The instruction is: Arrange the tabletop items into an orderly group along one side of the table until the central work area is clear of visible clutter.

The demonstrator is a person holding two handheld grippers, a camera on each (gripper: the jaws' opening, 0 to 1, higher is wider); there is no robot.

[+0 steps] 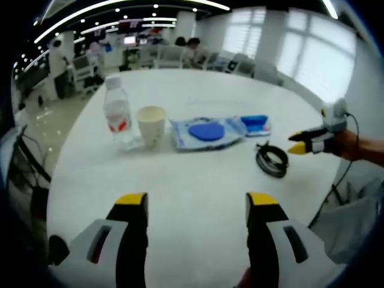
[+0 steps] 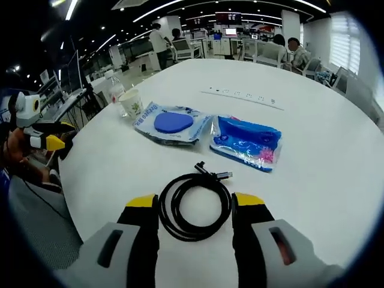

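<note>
White round table (image 2: 336, 180) carries the coiled cable (image 2: 195, 206) near the blue pouch (image 2: 246, 142), lying between my right tongs' (image 2: 195, 203) parted jaws; light and floppy, best pinched across bundled loops, left tongs (image 1: 196, 201) apart, empty.

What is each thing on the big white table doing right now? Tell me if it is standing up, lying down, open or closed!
Clear plastic water bottle: upright, cap on.
Cream paper cup: upright, open top.
Clear packet with a blue disc: lying flat.
Blue plastic packet: lying flat.
Black coiled cable: lying flat, coiled, between the right gripper's jaws.
Left gripper: open, holding nothing.
Right gripper: open around the cable.
</note>
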